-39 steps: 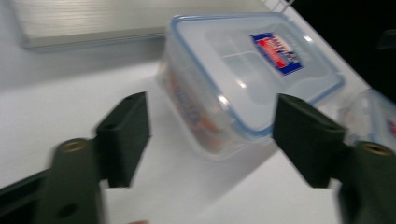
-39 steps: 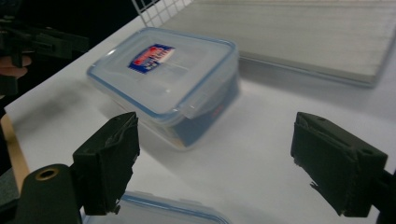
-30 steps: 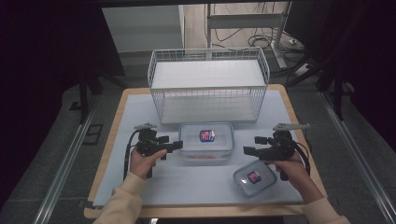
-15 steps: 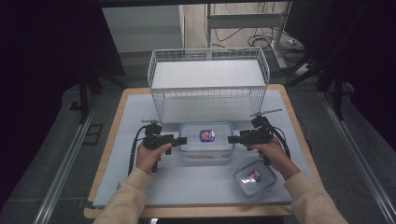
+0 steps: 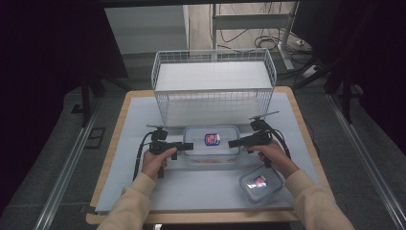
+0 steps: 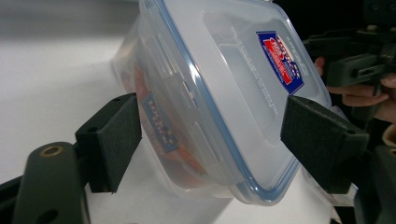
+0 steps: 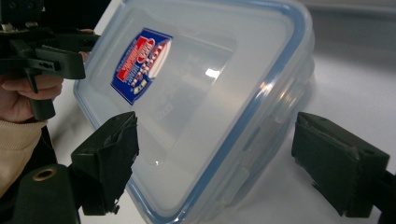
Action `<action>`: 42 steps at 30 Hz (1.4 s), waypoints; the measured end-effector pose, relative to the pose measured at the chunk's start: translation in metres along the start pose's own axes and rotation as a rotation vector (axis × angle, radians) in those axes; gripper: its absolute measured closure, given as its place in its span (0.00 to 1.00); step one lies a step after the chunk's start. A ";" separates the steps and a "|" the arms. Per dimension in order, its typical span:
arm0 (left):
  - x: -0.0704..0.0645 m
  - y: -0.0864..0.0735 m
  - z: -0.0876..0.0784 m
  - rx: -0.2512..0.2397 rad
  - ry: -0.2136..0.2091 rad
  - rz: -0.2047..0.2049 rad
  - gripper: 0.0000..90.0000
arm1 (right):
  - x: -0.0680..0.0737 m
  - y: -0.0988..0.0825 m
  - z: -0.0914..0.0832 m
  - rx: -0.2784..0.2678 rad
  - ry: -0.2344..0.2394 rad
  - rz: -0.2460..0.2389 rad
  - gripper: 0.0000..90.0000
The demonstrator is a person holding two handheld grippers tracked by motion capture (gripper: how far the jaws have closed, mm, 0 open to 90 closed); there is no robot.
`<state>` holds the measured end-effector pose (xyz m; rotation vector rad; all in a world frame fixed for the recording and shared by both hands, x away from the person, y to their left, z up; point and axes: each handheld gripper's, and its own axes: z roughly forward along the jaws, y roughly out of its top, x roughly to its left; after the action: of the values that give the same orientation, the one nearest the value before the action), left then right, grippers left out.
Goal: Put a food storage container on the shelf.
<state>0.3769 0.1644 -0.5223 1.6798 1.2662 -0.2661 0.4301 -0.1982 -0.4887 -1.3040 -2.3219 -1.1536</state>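
High view: a clear lidded container (image 5: 211, 144) with a red-and-blue label lies at the centre of the pale mat (image 5: 139, 115), just in front of the white wire basket (image 5: 214, 86).

The left gripper (image 5: 188, 146) meets the container's short side at 9 o'clock; the right gripper (image 5: 233, 143) meets the opposite side at 3 o'clock.

Left gripper view: both jaws stand spread, 1 on either side of the container's end (image 6: 219, 93), neither pad visibly pressing it.

Right gripper view: the right gripper (image 7: 238, 163) is likewise spread, its 2 jaws straddling the blue-sealed lid edge (image 7: 210, 98) with gaps at both sides.

A second, smaller lidded container (image 5: 261, 184) rests at 5 o'clock from the first, near the mat's front edge, beside the person's right forearm.
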 end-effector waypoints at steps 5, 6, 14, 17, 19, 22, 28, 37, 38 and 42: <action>0.001 0.000 0.004 0.010 -0.029 -0.015 0.29 | -0.002 0.001 0.005 0.045 0.025 0.008 0.20; 0.002 0.000 0.004 0.010 -0.038 -0.019 0.30 | -0.003 0.001 0.006 0.055 0.027 0.008 0.21; 0.004 -0.002 0.001 -0.002 -0.054 -0.040 0.36 | -0.011 -0.001 0.000 0.027 0.069 0.090 0.34; 0.001 -0.003 -0.001 -0.007 -0.047 -0.029 0.38 | -0.010 -0.003 -0.003 0.019 0.073 0.089 0.38; -0.001 -0.004 -0.002 -0.010 -0.042 -0.018 0.39 | -0.010 -0.004 -0.005 0.009 0.077 0.092 0.40; -0.003 -0.006 -0.005 -0.016 -0.044 -0.009 0.42 | -0.008 -0.007 -0.008 -0.003 0.081 0.084 0.44; -0.004 -0.009 -0.009 -0.030 -0.055 -0.008 0.47 | -0.008 -0.011 -0.013 -0.021 0.100 0.071 0.49; -0.007 -0.011 -0.012 -0.036 -0.052 0.006 0.50 | -0.010 -0.014 -0.016 -0.034 0.123 0.095 0.54; -0.007 -0.011 -0.013 -0.037 -0.050 0.010 0.50 | -0.009 -0.014 -0.016 -0.035 0.123 0.097 0.54; -0.009 -0.011 -0.014 -0.048 -0.045 0.016 0.52 | -0.008 -0.014 -0.018 -0.048 0.124 0.094 0.56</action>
<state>0.3585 0.1699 -0.5156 1.6335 1.2162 -0.2611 0.4206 -0.2207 -0.4881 -1.3037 -2.1348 -1.2308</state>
